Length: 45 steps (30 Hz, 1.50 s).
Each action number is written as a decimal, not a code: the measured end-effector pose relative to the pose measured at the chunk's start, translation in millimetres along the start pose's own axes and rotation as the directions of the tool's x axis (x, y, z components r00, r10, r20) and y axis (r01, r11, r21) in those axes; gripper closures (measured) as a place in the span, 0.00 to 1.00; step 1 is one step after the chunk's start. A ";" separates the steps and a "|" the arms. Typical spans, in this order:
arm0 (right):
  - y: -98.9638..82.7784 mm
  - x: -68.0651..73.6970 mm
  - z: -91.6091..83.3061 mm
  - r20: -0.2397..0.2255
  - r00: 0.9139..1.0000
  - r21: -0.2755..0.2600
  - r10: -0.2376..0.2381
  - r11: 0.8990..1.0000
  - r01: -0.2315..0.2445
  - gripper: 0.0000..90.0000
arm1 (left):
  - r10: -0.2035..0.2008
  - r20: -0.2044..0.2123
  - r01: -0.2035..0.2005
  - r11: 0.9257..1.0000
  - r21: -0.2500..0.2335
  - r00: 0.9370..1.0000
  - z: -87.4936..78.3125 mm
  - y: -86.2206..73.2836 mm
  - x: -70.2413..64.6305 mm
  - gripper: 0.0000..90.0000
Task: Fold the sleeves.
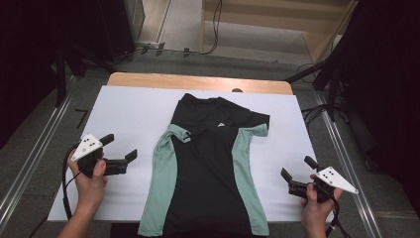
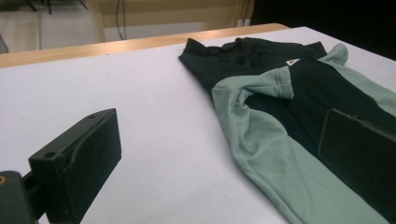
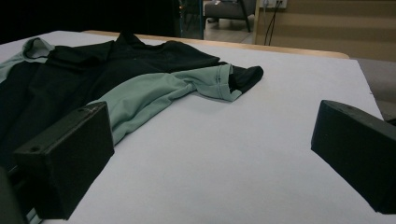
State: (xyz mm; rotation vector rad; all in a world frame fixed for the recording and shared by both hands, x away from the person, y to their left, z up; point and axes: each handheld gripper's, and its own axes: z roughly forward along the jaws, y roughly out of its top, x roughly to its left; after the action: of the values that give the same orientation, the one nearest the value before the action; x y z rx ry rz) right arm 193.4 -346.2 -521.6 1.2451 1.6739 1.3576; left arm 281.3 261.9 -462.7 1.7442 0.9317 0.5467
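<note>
A black shirt with pale green side panels (image 1: 208,163) lies flat and lengthwise on a white sheet (image 1: 133,114), collar toward the far edge and hem over the near edge. Both short sleeves are bunched near the shoulders. My left gripper (image 1: 120,147) hovers open just left of the shirt's green side. In the left gripper view the shirt (image 2: 280,107) lies ahead and to the right, and the gripper (image 2: 219,140) holds nothing. My right gripper (image 1: 297,167) stands open to the right of the shirt. In the right gripper view, the shirt's sleeve (image 3: 215,81) lies ahead of the empty gripper (image 3: 212,144).
The sheet covers a wooden table whose far edge (image 1: 198,82) shows bare. A small dark object (image 1: 236,90) sits at that far edge. Dark stands and cables (image 1: 317,109) flank the table. Bare sheet lies on both sides of the shirt.
</note>
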 end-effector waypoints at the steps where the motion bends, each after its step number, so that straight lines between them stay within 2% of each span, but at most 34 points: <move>1: 0.1 0.2 0.1 0.000 1.000 0.001 -0.001 1.000 0.001 0.00 | 0.006 -0.006 -0.006 1.000 -0.004 1.000 -2.9 -1.2 0.6 0.00; 3: 0.2 0.5 0.0 0.000 1.000 0.002 -0.001 1.000 0.001 0.00 | 0.005 -0.011 -0.005 1.000 -0.014 1.000 -9.4 -3.5 1.1 0.00; 7: 0.5 0.7 -0.5 0.000 1.000 0.003 -0.004 1.000 0.004 0.00 | -0.007 0.006 0.007 1.000 -0.030 1.000 -21.3 -10.9 2.0 0.00; 10: 0.8 2.3 -0.1 -0.001 1.000 0.006 -0.012 1.000 0.012 0.00 | -0.003 -0.002 0.002 0.999 -0.036 1.000 -28.8 -16.7 2.6 0.00; 13: 1.3 4.1 1.1 -0.004 1.000 0.013 -0.021 1.000 0.021 0.00 | -0.022 -0.015 0.021 0.999 -0.049 1.000 -36.4 -22.3 6.3 0.00; 16: 2.1 5.3 2.3 -0.010 1.000 0.015 -0.020 1.000 0.020 0.00 | -0.041 -0.014 0.040 0.998 -0.044 0.999 -41.7 -26.3 11.1 0.00; 20: 2.8 8.8 2.9 -0.030 0.999 0.032 -0.014 0.999 0.015 0.00 | -0.042 -0.029 0.041 0.998 -0.038 0.999 -48.4 -34.0 15.4 0.00; 23: 4.4 12.1 5.1 -0.059 0.998 0.042 -0.027 0.999 0.030 0.00 | -0.044 -0.038 0.042 0.999 -0.031 0.998 -49.9 -39.4 18.4 0.00; 26: 8.1 16.1 8.5 -0.083 0.996 0.050 -0.035 0.998 0.039 0.00 | -0.015 -0.058 0.015 1.000 -0.009 0.998 -48.2 -44.4 18.9 0.00; 28: 11.3 18.6 10.0 -0.082 0.996 0.049 -0.035 0.998 0.039 0.00 | -0.051 -0.039 0.050 0.999 -0.015 0.998 -46.8 -47.0 21.0 0.00; 32: 19.3 21.4 16.1 -0.109 0.994 0.067 -0.030 0.997 0.038 0.00 | -0.050 -0.043 0.050 0.999 -0.011 0.998 -45.7 -48.4 21.7 0.00; 35: 25.2 22.7 19.7 -0.111 0.993 0.069 -0.038 0.997 0.046 0.00 | -0.055 -0.045 0.054 0.998 -0.019 0.997 -46.1 -49.3 22.2 0.00; 45: 50.3 17.4 33.4 -0.100 0.995 0.074 -0.021 0.997 0.029 0.00 | -0.060 -0.055 0.060 0.998 -0.014 0.997 -45.3 -50.2 21.4 0.00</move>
State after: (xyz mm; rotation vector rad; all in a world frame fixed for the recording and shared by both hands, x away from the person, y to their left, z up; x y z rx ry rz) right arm 231.1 -317.1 -480.5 1.2125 1.8185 1.3721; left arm 244.3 313.3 -494.7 1.6917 1.0140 0.5630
